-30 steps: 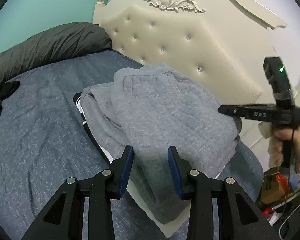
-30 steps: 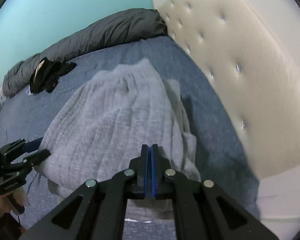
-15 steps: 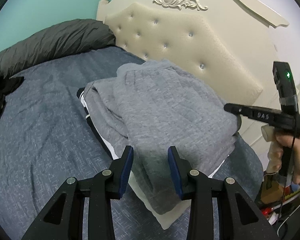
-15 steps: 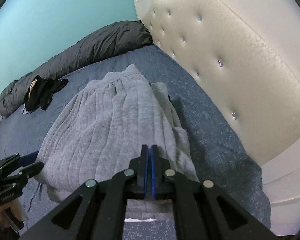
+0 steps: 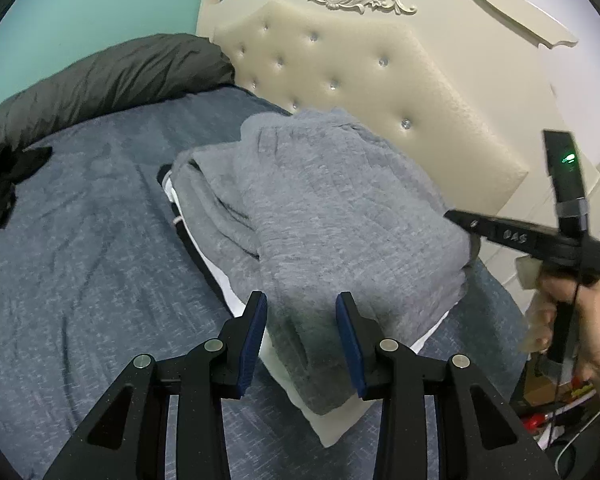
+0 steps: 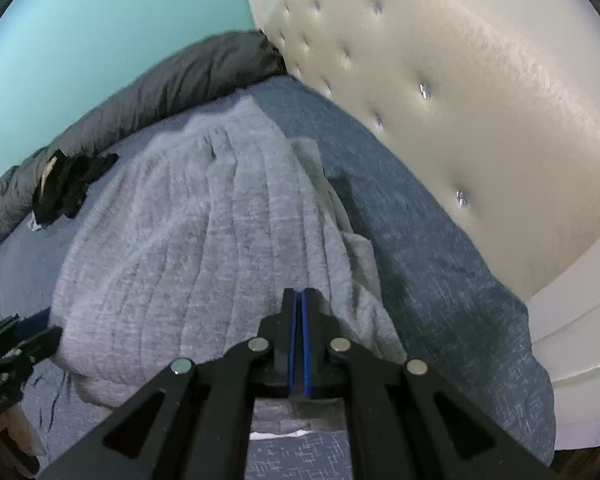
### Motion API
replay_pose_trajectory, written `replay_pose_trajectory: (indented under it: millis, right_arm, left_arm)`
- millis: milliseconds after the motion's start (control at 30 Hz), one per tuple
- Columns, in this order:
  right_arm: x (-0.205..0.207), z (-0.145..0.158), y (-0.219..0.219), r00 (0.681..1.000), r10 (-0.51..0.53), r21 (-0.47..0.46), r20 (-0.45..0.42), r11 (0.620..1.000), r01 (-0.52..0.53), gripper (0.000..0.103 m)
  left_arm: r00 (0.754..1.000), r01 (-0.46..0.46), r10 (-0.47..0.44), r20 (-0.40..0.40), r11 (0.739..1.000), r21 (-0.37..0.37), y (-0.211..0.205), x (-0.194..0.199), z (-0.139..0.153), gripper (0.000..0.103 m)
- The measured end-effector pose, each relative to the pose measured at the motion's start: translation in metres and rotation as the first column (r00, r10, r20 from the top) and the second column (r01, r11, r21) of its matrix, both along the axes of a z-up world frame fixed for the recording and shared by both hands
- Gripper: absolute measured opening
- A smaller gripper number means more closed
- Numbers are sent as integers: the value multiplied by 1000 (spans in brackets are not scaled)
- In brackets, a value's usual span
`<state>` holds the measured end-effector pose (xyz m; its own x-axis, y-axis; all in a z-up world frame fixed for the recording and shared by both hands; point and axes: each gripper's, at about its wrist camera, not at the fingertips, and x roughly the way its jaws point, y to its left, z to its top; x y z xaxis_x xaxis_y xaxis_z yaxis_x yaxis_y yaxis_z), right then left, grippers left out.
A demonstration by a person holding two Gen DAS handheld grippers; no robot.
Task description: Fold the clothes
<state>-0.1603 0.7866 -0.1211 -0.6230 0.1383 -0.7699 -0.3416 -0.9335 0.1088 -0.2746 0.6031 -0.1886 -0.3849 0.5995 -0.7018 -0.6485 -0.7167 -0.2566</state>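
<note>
Reading "DAS": right hand-held gripper (image 5: 460,220) lettering

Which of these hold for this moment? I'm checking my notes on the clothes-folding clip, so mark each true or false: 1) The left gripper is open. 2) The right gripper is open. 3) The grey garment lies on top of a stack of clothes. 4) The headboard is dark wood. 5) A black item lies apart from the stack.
1) True: the left gripper is open above the grey garment, holding nothing.
2) False: the right gripper is shut and empty.
3) True: it tops the stack of clothes on the bed.
4) False: the headboard is cream and tufted.
5) True: the black item lies far from it.
</note>
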Motion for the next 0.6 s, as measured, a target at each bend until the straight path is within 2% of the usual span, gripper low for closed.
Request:
replay_pose_trajectory:
  millis: [133,267,533,600]
  right_arm:
    - [9,17,-17,998,12,31,-58,999,-10,0]
    - [14,26,-30,997,48,36,-59,998,-46,0]
    - [43,42,-53,995,22,13,-102,1000,-21,1]
    - [51,47,-60,993,15,12,-115,1000,-14,4]
  left_arm:
    - [999,-37,36,24,999,38,-15,0,6,39]
    - [998,-59,58,28,997,56,-28,6,14,39]
    - [997,-70,69,15,995,75,-55,29,39,39]
    - [998,-69,69,6,995,78,-61,36,47,40]
